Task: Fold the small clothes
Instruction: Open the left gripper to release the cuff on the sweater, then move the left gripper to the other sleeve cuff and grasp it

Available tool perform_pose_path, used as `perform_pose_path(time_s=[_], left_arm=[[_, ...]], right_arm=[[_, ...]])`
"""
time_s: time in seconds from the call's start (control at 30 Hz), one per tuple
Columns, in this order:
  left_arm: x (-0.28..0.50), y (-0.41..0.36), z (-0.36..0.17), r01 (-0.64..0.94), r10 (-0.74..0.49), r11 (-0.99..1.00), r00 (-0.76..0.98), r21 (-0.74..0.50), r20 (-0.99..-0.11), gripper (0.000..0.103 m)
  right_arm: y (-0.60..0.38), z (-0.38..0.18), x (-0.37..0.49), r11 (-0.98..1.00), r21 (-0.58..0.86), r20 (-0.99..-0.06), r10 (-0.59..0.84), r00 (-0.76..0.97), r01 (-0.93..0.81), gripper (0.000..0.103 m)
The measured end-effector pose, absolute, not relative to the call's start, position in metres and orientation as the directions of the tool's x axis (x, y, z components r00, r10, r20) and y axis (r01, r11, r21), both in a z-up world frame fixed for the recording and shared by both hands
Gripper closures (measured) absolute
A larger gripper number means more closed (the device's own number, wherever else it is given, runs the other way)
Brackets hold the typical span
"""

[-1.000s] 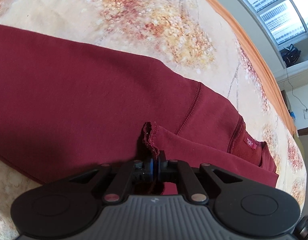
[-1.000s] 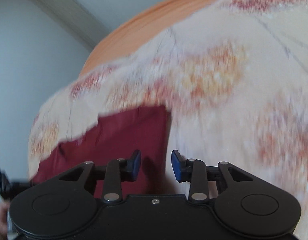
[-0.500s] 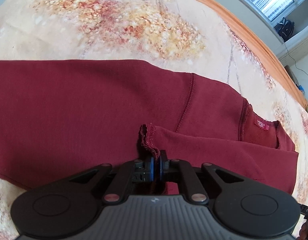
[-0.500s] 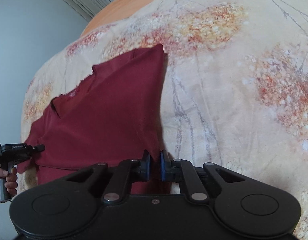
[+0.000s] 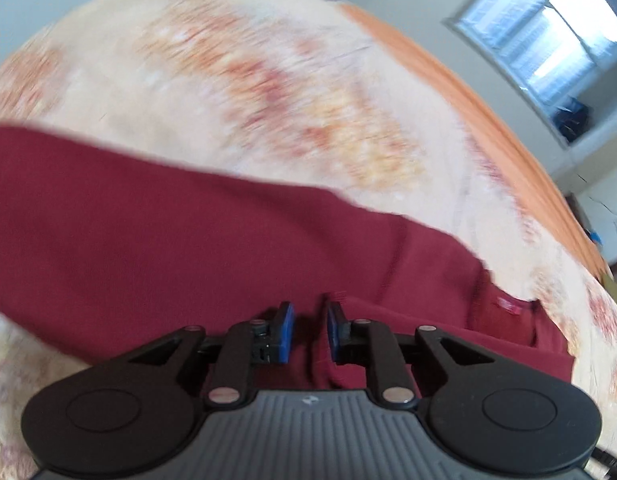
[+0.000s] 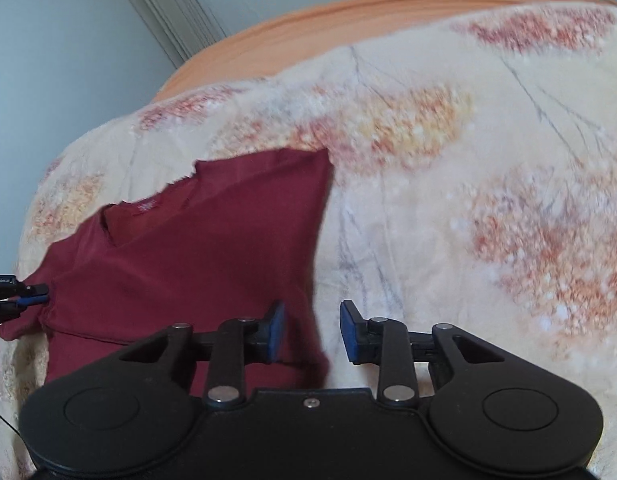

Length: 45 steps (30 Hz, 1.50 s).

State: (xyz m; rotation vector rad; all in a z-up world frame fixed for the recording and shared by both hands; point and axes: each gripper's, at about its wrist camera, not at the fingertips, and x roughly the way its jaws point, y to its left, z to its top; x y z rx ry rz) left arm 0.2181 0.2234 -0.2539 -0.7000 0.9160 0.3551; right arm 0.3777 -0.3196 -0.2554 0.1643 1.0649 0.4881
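Observation:
A dark red shirt lies flat on the bed, with one sleeve folded over its body near the neck label. My left gripper hovers just above that folded sleeve; its jaws are opening and the blue pads press on nothing. The right wrist view shows the same shirt at the left. My right gripper is over the shirt's right edge, its jaws opening too, with cloth below but none pinched. My left gripper also shows at the far left, beside the sleeve.
The shirt rests on a cream blanket with orange-red flower prints. An orange sheet edges the bed's far side. A window and a wall lie beyond it. Bare blanket stretches to the right of the shirt.
Half a second ago both grippers were shut on the shirt, left on the sleeve cuff, right on the side edge. Both have let go and risen a little.

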Motion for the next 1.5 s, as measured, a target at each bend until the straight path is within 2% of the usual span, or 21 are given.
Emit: perform_pose_path(time_s=[0.07, 0.2, 0.43, 0.5, 0.63, 0.77, 0.93, 1.13, 1.23, 1.3, 1.5], left_arm=[[0.233, 0.213, -0.248, -0.497, -0.019, 0.782, 0.585, -0.377, -0.811, 0.08], [0.292, 0.196, -0.238, -0.34, -0.031, 0.895, 0.597, -0.288, -0.802, 0.078], [0.394, 0.164, -0.238, 0.157, -0.155, 0.984, 0.492, -0.088, -0.857, 0.075], [0.417, 0.163, -0.244, 0.24, -0.211, 0.964, 0.409, -0.118, -0.888, 0.075], [0.439, 0.17, -0.263, 0.275, -0.354, 0.916, 0.21, -0.293, -0.911, 0.074], [0.448, 0.169, -0.273, 0.289, -0.411, 0.884, 0.1, -0.368, -0.906, 0.074], [0.446, 0.177, -0.27, 0.283, -0.473, 0.853, 0.067, -0.438, -0.878, 0.074], [0.446, 0.181, -0.268, 0.273, -0.5, 0.842, 0.069, -0.466, -0.863, 0.074], [0.444, 0.173, -0.275, 0.301, -0.458, 0.854, 0.052, -0.423, -0.887, 0.075], [0.438, 0.168, -0.274, 0.34, -0.434, 0.859, 0.086, -0.383, -0.897, 0.097], [0.426, 0.18, -0.241, 0.339, -0.412, 0.89, 0.314, -0.304, -0.855, 0.098]], right_arm=[[-0.317, -0.246, 0.374, 0.866, 0.387, -0.775, 0.492, 0.398, -0.317, 0.055], [-0.304, -0.229, 0.371, 0.836, 0.405, -0.75, 0.535, 0.389, -0.37, 0.055], [-0.299, -0.217, 0.364, 0.819, 0.411, -0.733, 0.558, 0.389, -0.401, 0.052], [-0.304, -0.22, 0.362, 0.821, 0.419, -0.735, 0.557, 0.387, -0.387, 0.052], [-0.31, -0.232, 0.359, 0.83, 0.425, -0.752, 0.546, 0.37, -0.361, 0.052], [-0.312, -0.246, 0.363, 0.835, 0.435, -0.765, 0.54, 0.351, -0.336, 0.052], [-0.305, -0.255, 0.375, 0.826, 0.454, -0.758, 0.555, 0.343, -0.334, 0.052], [-0.294, -0.257, 0.386, 0.814, 0.463, -0.75, 0.571, 0.333, -0.351, 0.052], [-0.292, -0.257, 0.385, 0.813, 0.463, -0.753, 0.571, 0.327, -0.353, 0.052], [-0.292, -0.258, 0.385, 0.814, 0.464, -0.756, 0.57, 0.323, -0.349, 0.052], [-0.295, -0.257, 0.379, 0.817, 0.463, -0.759, 0.566, 0.323, -0.343, 0.052]])
